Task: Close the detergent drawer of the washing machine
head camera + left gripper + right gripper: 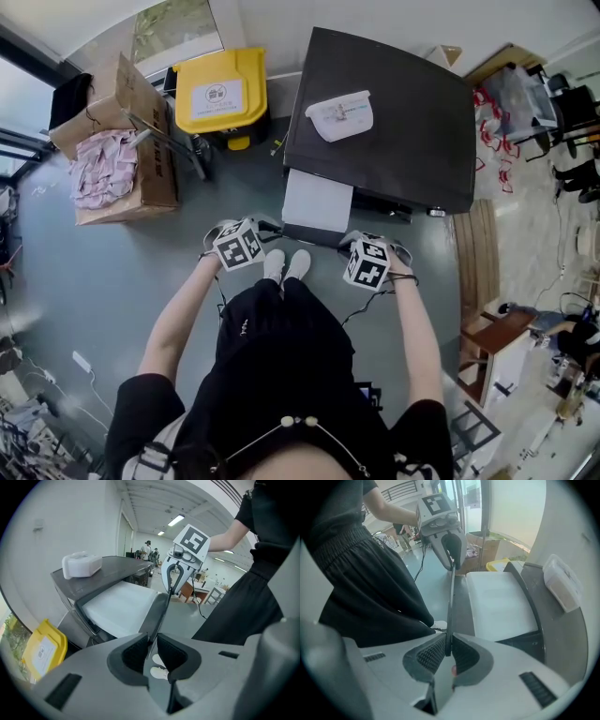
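Note:
The washing machine [412, 122] has a dark grey top, and its detergent drawer [317, 202] stands pulled out toward me, white inside with a thin dark front panel [157, 611]. My left gripper [270, 227] is at the panel's left end. In the left gripper view the panel edge runs between its jaws [150, 651] with a small gap beside it, so it is open. My right gripper [349, 240] is at the right end. In the right gripper view its pads [447, 653] close on the panel edge.
A white lidded container [339, 115] lies on the machine top. A yellow bin [220, 94] and a cardboard box of clothes [117, 159] stand to the left. Wooden furniture [492, 333] is at the right. My shoes [286, 264] are just below the drawer.

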A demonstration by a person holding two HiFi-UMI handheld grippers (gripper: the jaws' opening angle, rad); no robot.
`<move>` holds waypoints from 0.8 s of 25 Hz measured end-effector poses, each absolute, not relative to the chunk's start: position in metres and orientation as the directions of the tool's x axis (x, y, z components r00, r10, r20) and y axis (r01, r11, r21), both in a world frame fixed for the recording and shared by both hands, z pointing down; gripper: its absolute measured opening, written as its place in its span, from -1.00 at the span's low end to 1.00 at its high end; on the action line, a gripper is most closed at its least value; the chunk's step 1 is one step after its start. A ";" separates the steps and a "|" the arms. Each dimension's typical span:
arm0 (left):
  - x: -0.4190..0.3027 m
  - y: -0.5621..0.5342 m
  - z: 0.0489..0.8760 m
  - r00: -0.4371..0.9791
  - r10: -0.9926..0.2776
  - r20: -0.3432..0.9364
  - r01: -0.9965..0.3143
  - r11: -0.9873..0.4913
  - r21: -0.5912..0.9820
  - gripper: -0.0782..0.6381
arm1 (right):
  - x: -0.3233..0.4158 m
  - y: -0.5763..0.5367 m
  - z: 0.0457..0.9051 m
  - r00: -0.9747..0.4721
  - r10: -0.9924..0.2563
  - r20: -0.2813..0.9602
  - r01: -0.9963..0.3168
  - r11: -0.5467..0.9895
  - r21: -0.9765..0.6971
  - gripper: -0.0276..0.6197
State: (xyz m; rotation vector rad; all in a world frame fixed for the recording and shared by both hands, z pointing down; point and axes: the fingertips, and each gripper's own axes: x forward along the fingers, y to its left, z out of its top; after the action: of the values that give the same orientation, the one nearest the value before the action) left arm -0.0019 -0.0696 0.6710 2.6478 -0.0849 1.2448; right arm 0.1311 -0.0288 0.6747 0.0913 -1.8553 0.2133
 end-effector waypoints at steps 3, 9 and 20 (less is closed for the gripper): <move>-0.001 -0.076 0.671 0.645 0.019 0.764 -0.170 -0.971 0.168 -0.61 | 0.132 -0.034 0.675 -0.293 0.048 0.955 -0.178 0.979 -0.104 -0.78; 0.002 -0.093 0.671 0.633 -0.003 0.774 -0.202 -0.966 0.161 -0.60 | 0.134 -0.053 0.676 -0.291 0.029 0.956 -0.187 0.979 -0.086 -0.78; 0.004 -0.118 0.672 0.604 0.001 0.797 -0.203 -0.967 0.155 -0.60 | 0.138 -0.077 0.674 -0.280 0.022 0.960 -0.206 0.975 -0.083 -0.78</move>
State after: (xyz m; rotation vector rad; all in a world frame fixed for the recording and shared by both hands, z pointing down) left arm 0.0040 -0.1179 0.6718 2.6014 -0.1669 1.2934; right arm 0.1378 -0.0775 0.6744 0.1343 -1.8435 0.2216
